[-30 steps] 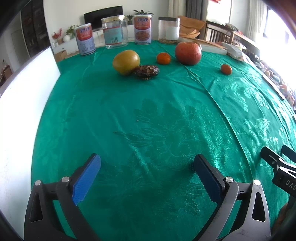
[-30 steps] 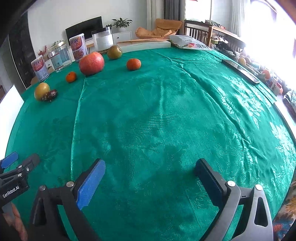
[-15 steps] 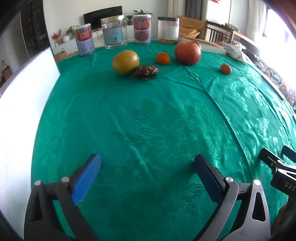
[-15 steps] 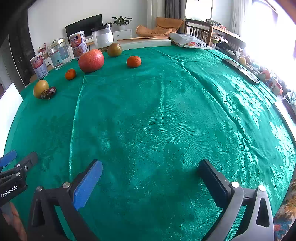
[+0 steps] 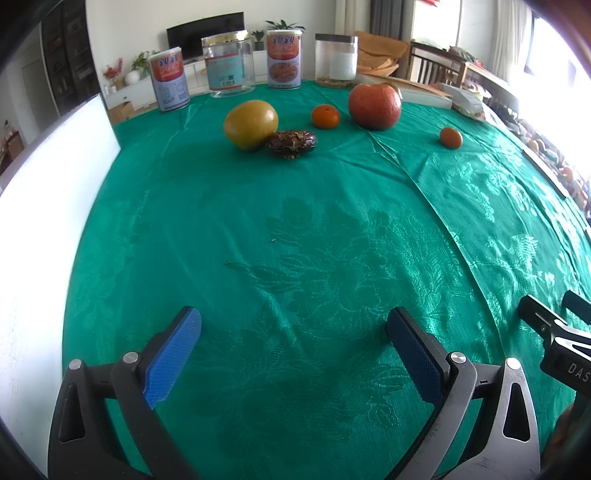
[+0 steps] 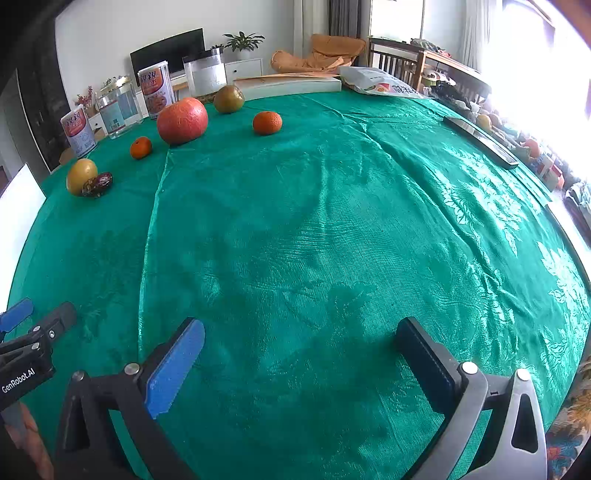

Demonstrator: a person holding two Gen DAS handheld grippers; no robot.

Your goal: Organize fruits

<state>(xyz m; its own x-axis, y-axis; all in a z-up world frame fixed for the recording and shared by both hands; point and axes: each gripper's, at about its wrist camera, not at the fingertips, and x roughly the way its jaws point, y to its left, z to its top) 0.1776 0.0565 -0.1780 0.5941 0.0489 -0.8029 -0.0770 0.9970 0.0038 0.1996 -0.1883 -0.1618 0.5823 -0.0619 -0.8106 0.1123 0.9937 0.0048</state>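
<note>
- Fruit sits far across the green tablecloth (image 5: 332,229): yellow fruit (image 5: 250,124), big red fruit (image 5: 374,106), tangerines (image 5: 325,116).
- Left gripper (image 5: 293,349) and right gripper (image 6: 300,354) gape wide, empty.
- Round, smooth skins probably roll; clamp across the widest middle, gently.

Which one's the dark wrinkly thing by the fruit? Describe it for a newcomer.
On the green tablecloth, find the far row of fruit in front of the cans. At its left end sits a yellow fruit. Against its near-right side lies the dark brown item: flattish, wrinkled, the only non-round, non-bright piece.

White wall (image 6: 110,33), dark television (image 6: 168,50), wooden chairs (image 6: 399,59), bright window (image 6: 535,48)
</note>
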